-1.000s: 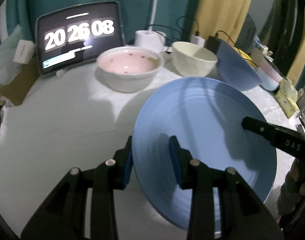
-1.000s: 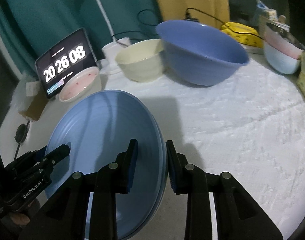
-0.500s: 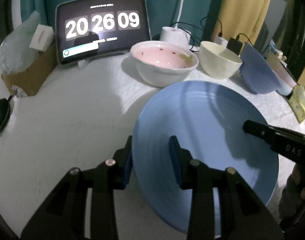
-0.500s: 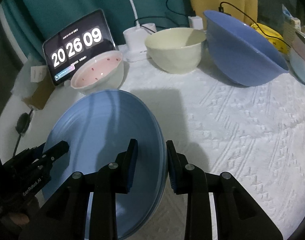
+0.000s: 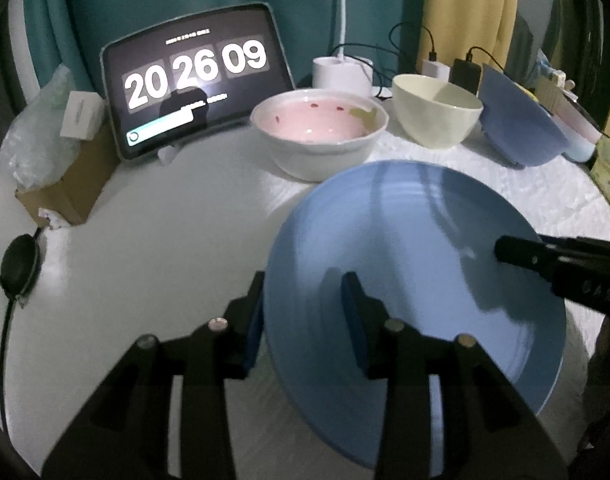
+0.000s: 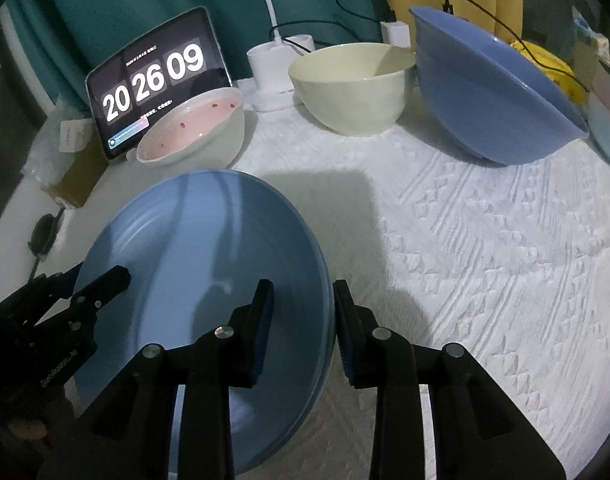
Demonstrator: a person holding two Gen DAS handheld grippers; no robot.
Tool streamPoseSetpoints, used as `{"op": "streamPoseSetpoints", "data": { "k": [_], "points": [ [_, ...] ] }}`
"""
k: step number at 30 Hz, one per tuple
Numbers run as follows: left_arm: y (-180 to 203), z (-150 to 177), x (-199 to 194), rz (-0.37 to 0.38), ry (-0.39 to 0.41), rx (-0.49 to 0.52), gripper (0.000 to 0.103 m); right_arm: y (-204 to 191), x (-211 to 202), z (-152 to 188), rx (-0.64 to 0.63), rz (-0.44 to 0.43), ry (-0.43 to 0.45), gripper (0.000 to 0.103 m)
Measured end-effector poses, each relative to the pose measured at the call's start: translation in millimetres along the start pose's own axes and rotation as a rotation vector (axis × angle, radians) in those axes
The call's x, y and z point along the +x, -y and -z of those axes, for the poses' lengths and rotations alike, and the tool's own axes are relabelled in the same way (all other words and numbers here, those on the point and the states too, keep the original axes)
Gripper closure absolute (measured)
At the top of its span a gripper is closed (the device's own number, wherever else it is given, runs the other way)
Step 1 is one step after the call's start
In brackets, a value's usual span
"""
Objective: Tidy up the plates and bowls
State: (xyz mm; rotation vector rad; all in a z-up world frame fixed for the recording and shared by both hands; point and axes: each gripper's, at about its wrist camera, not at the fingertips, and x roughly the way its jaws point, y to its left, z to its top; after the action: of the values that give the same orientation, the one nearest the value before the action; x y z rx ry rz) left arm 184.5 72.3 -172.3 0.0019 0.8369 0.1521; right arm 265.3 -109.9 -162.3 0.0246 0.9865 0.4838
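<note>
A large blue plate (image 5: 417, 264) is held tilted above the white table between both grippers. My left gripper (image 5: 303, 312) is shut on its left rim; my right gripper (image 6: 301, 312) is shut on its right rim. In the right wrist view the blue plate (image 6: 201, 264) fills the lower left, with the left gripper's fingers (image 6: 105, 284) at its far edge. A pink-lined white bowl (image 5: 319, 132), a cream bowl (image 5: 437, 116) and a big blue bowl (image 5: 517, 124) stand in a row behind.
A tablet clock (image 5: 197, 76) leans at the back left beside a cardboard box (image 5: 65, 192). A white lamp base (image 5: 341, 74) and chargers with cables sit behind the bowls. A textured white cloth (image 6: 485, 248) covers the table to the right.
Both grippers have carried the blue plate to the left; the bowls and tablet have shifted rightward in both views. The grips are unchanged.
</note>
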Motion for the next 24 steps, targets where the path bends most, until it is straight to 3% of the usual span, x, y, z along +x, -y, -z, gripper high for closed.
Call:
{"op": "streamPoseSetpoints", "data": {
  "k": [10, 14, 24],
  "points": [
    [3, -5, -21, -0.024, 0.035, -0.03, 0.059, 15, -26, 1, 0.004, 0.015, 0.043, 0.071],
    [9, -10, -33, 0.015, 0.055, -0.053, 0.059, 21, -37, 2, 0.005, 0.016, 0.063, 0.07],
    [46, -22, -46, 0.06, 0.087, -0.003, 0.059, 44, -63, 4, 0.023, 0.028, 0.108, 0.07]
  ]
}}
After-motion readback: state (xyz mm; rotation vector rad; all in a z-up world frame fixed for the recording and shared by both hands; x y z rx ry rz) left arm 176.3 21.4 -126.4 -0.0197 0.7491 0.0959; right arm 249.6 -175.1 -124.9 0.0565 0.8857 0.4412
